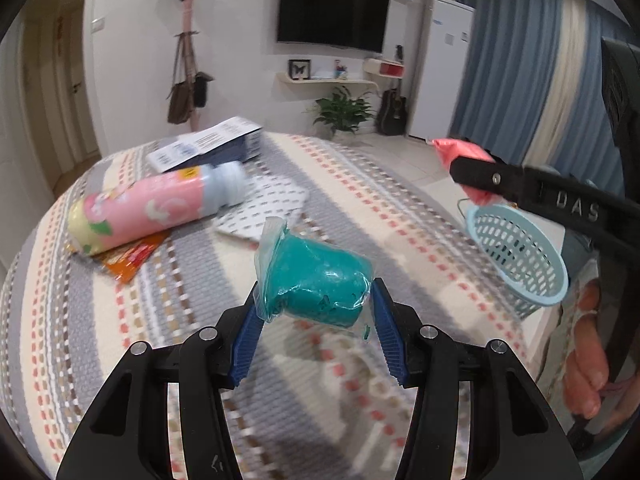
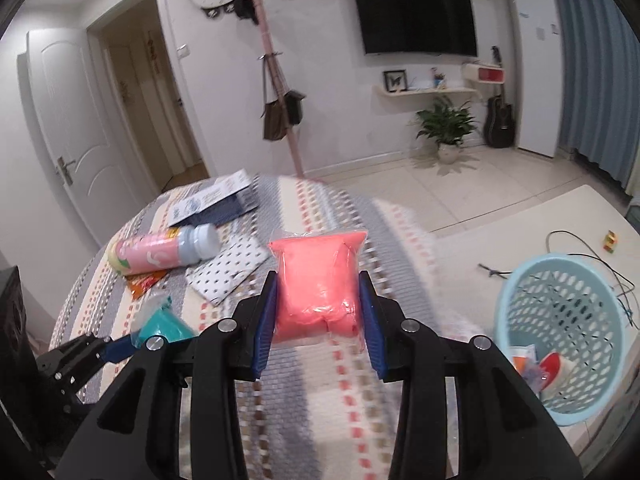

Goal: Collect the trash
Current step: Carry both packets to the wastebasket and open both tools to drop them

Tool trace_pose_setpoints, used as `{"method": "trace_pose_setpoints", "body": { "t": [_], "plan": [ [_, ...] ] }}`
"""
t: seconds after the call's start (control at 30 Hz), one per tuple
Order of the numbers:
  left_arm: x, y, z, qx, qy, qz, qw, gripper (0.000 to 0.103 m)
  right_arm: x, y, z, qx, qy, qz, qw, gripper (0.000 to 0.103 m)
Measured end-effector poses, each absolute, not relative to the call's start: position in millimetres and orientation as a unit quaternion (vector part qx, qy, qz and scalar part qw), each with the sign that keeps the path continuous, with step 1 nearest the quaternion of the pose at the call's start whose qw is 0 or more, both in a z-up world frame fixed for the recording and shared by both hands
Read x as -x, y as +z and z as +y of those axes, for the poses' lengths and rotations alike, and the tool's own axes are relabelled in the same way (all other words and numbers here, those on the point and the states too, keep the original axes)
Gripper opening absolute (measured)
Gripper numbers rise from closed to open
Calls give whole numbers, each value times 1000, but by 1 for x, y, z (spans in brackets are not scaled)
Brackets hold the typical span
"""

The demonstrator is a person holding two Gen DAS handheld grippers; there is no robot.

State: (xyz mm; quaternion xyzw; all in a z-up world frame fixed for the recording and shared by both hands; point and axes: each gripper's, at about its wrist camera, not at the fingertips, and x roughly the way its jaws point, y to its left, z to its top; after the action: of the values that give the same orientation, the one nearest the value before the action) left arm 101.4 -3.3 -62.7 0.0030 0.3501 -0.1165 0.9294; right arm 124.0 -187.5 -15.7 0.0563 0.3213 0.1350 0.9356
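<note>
sitting at the right edge of the right wrist view, the pale blue basket (image 2: 560, 336) holds a few scraps: something orange, something red and white, hard to make out through the mesh. the right tool (image 2: 318, 316) is clamped on a pink packet (image 2: 316, 284) at mid-frame, above the striped surface (image 2: 320, 400). the left tool (image 1: 316, 320) is clamped on a teal packet (image 1: 316, 280) at the centre of its view. at the left of both views lie a pink bottle (image 1: 156, 208) on its side, an orange wrapper (image 1: 132, 258) partly hidden under it, a spotted paper (image 1: 264, 208) and a dark blue box (image 1: 216, 148). a thin cable (image 2: 580, 258) runs behind the basket.
</note>
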Motion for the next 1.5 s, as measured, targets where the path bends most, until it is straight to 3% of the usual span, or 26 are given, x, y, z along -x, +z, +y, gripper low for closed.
{"method": "trace_pose_setpoints", "body": {
  "t": [0.27, 0.53, 1.2, 1.33, 1.37, 1.5],
  "plan": [
    [-108, -32, -56, -24, -161, 321, 933, 50, -109, 8, -245, -79, 92, 293, 948, 36],
    [-126, -19, -121, -70, -198, 304, 929, 50, -109, -5, -324, -135, 30, 304, 943, 36],
    [-178, -61, -256, -95, -305, 370, 872, 51, -113, -95, -458, -194, -112, 391, 893, 36],
    [-186, -67, -268, -84, -318, 386, 862, 56, -114, -99, -461, -194, -116, 396, 890, 36],
    [-187, -67, -269, -81, -319, 389, 860, 61, -115, -100, -462, -195, -117, 398, 889, 37],
    [-190, -69, -272, -75, -323, 395, 857, 62, -113, -104, -466, -203, -120, 402, 885, 46]
  ]
}}
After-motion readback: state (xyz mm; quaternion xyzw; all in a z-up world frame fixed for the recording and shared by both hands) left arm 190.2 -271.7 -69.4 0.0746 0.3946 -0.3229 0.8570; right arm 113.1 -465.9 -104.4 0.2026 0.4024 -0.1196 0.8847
